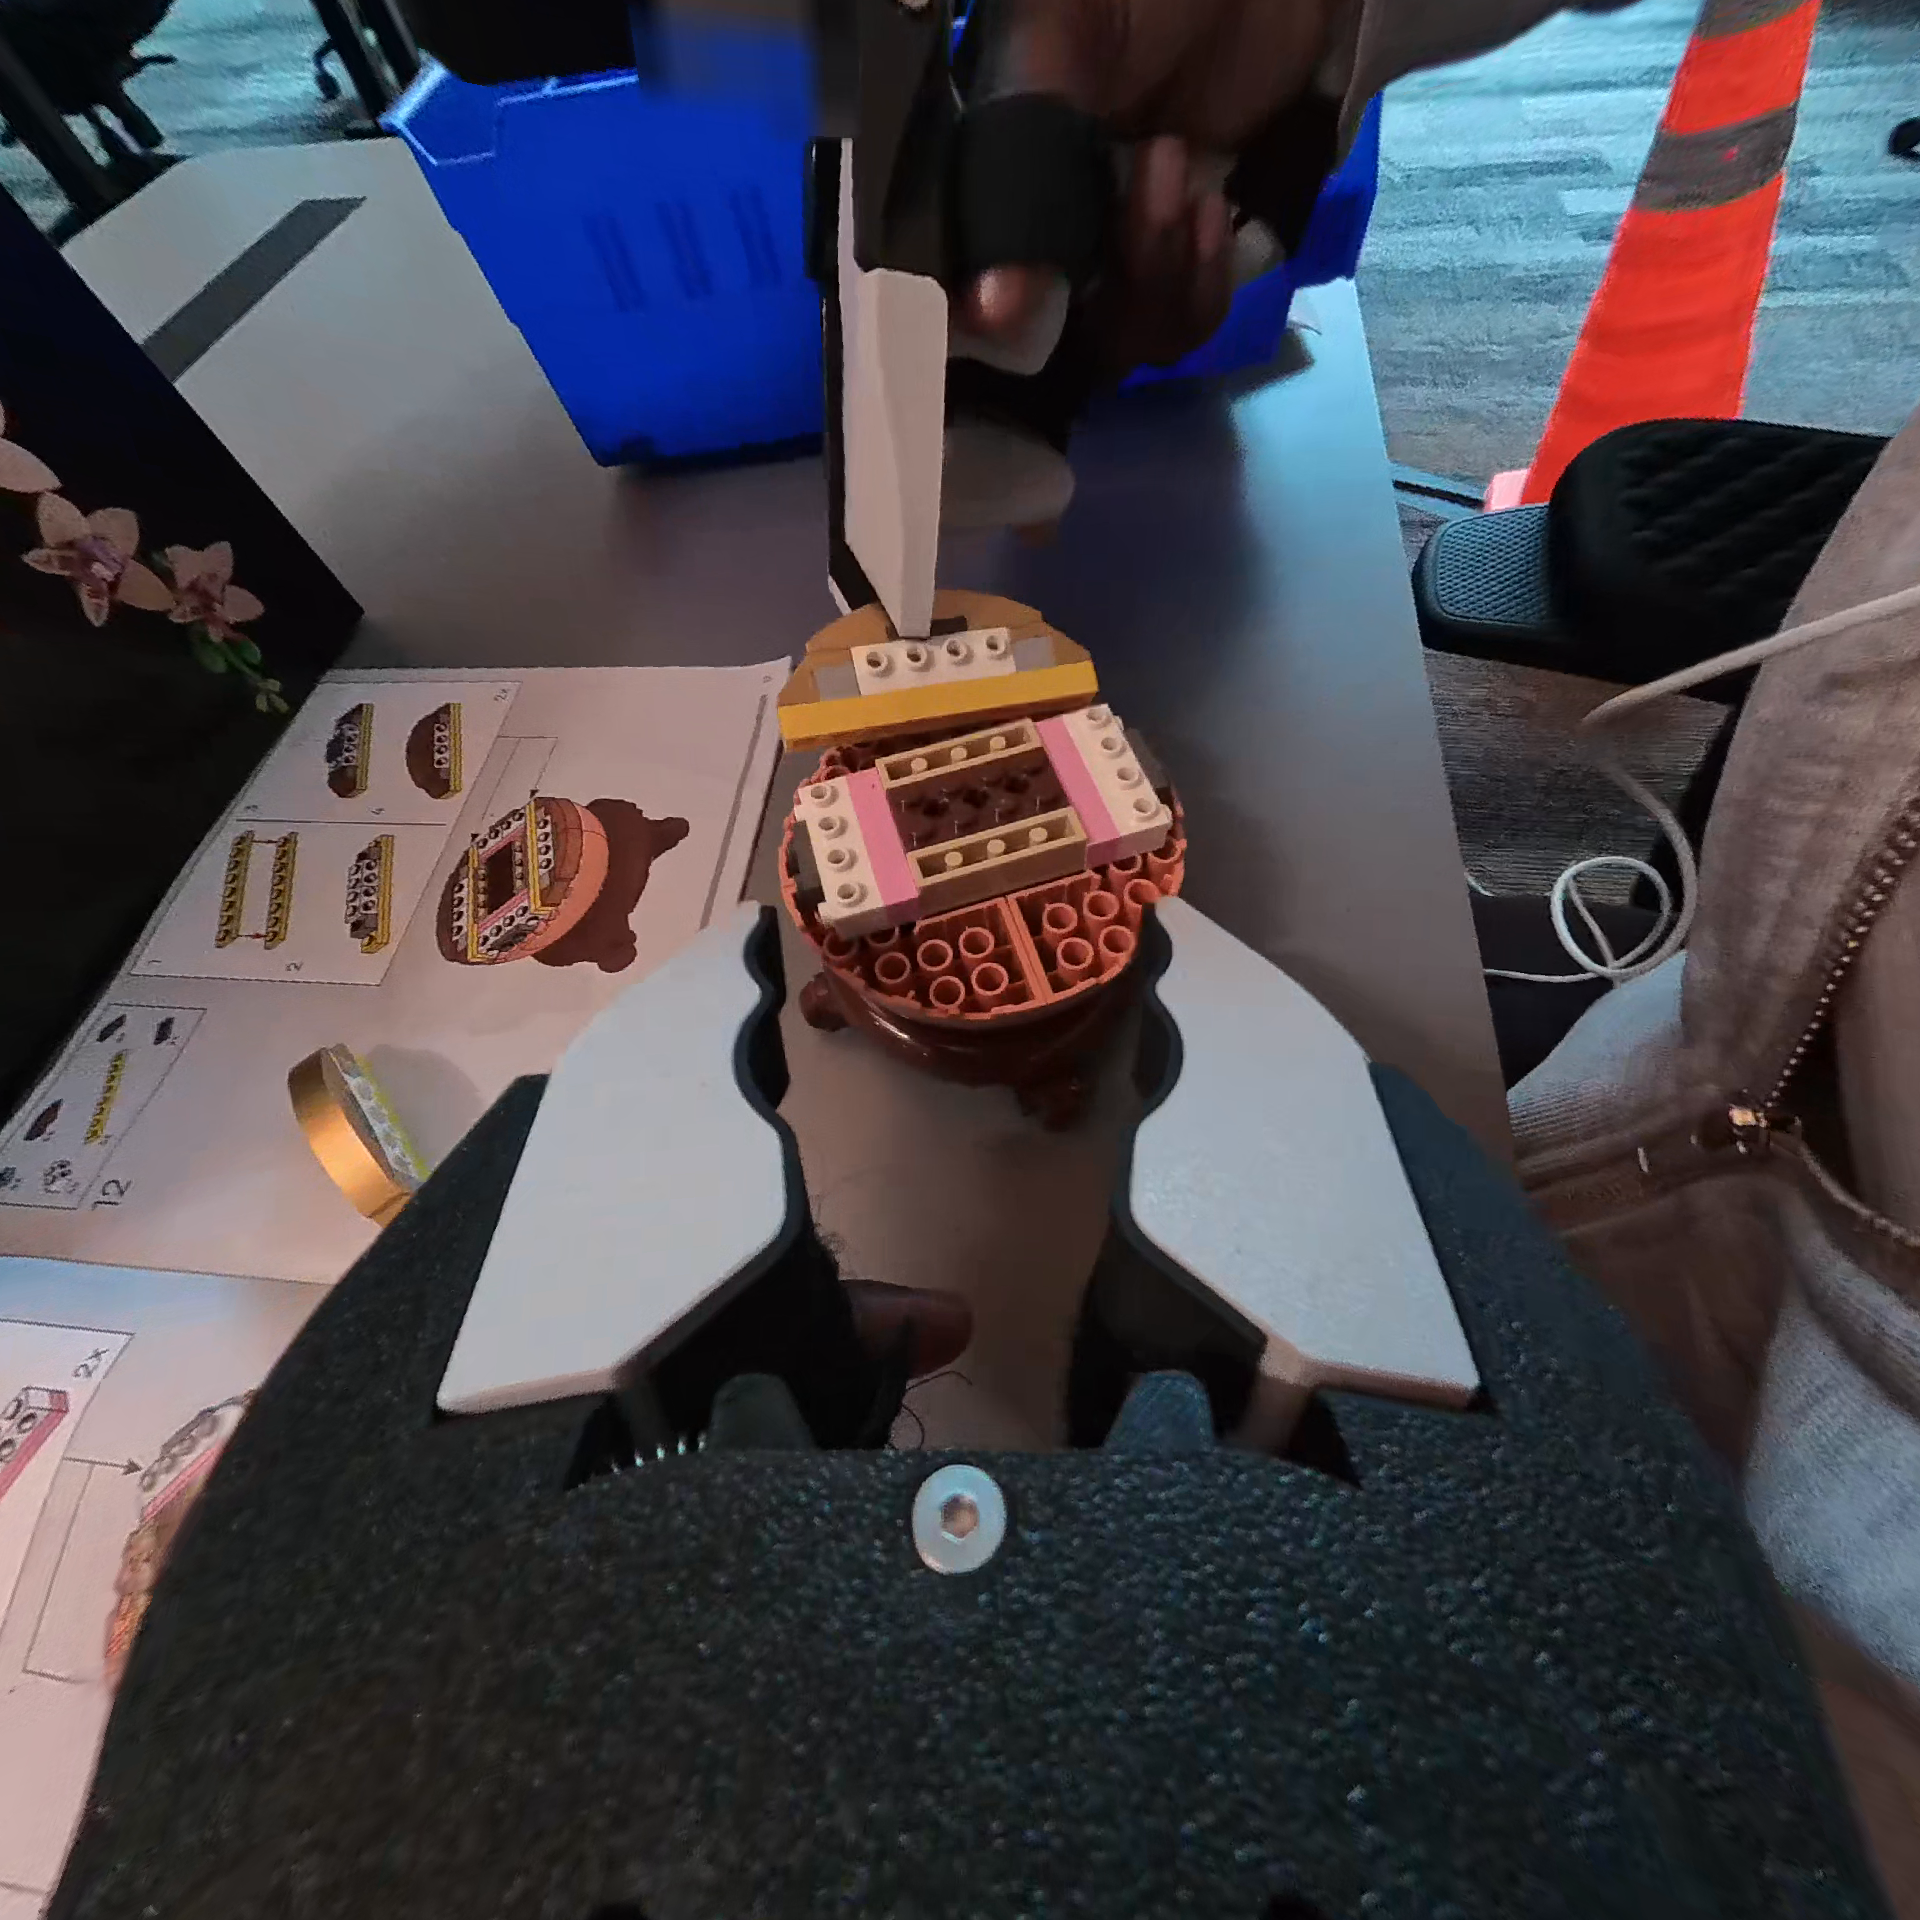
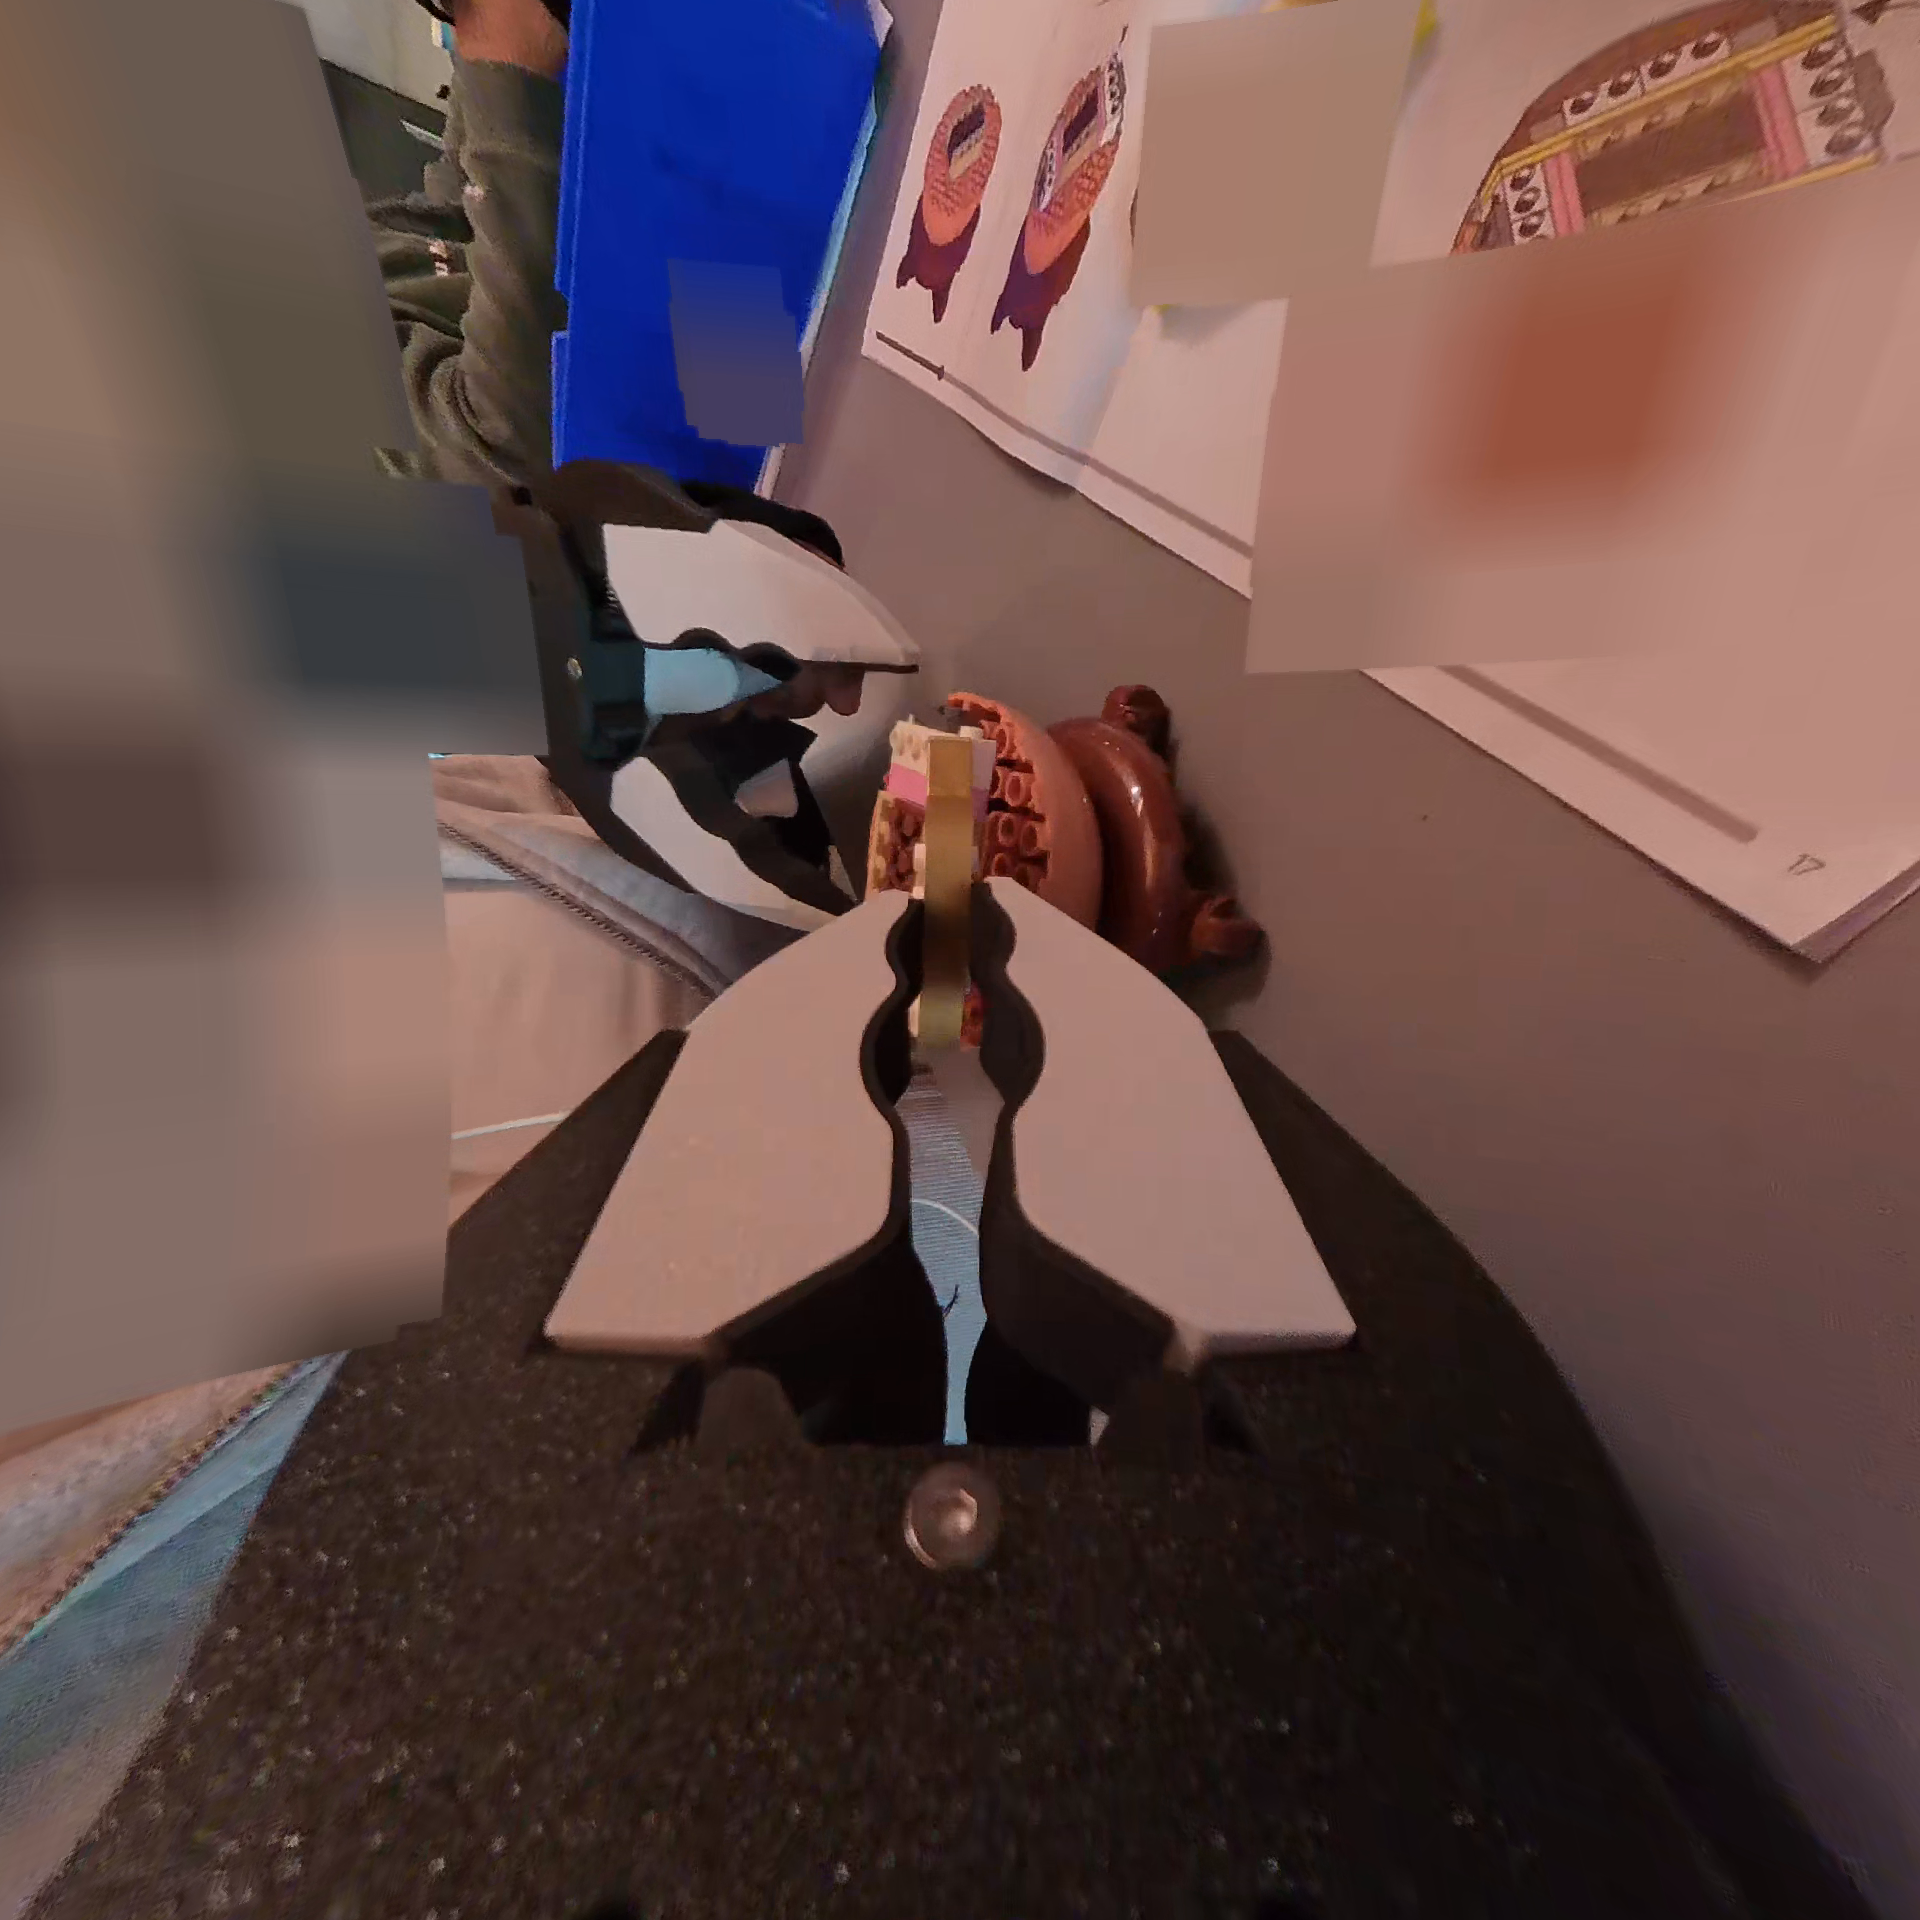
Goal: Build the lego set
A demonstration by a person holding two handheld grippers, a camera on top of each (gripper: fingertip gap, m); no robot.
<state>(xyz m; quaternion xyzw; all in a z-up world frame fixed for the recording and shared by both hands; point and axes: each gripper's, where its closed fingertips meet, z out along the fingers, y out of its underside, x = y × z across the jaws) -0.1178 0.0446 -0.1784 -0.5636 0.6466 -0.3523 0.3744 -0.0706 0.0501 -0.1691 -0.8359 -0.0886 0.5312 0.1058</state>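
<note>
Your left gripper [image 1: 956, 914] is sitting with its jaws spread apart around the near side of the round brick pot [image 1: 982, 914], which is standing on the grey table [image 1: 1226, 644]. Your right gripper [image 1: 894, 613] is coming down from above, clamped on the gold half-round piece [image 1: 935, 670] at the pot's far rim. An instruction sheet [image 1: 416, 852] and a second gold piece [image 1: 348, 1132] are lying to the left; the table edge is running close on the right.
</note>
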